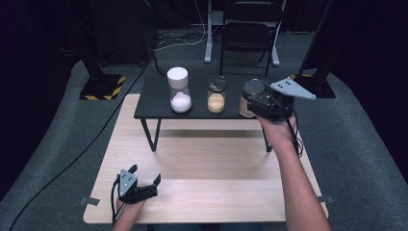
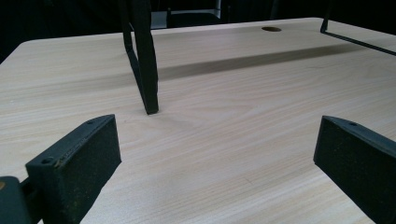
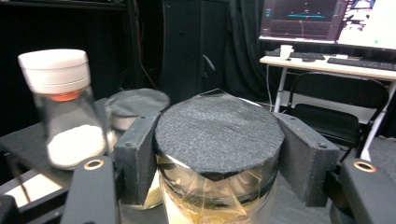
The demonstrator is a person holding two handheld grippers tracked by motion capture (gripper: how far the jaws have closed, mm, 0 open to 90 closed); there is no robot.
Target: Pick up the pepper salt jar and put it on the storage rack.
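Three glass jars stand on a small black table [image 1: 154, 98]. The rightmost, a dark-lidded jar [image 1: 252, 88] with tan contents, sits between the jaws of my right gripper [image 1: 250, 98]. In the right gripper view both pads [image 3: 137, 154] press against the sides of this jar's lid [image 3: 219, 130], so the right gripper [image 3: 219, 158] is shut on it. A white-lidded jar of white powder [image 1: 179, 90] [image 3: 65, 107] and a middle jar of yellowish grains [image 1: 216, 95] [image 3: 135, 105] stand to its left. My left gripper [image 1: 144, 174] [image 2: 215, 163] rests open and empty on the wooden table [image 1: 211, 163].
The small black table's legs [image 2: 142, 56] stand on the wooden table, with bare wood in front of them. A black chair [image 1: 250, 33] and stand bases with hazard stripes [image 1: 102, 86] sit behind. A desk with a monitor [image 3: 327, 18] is farther off.
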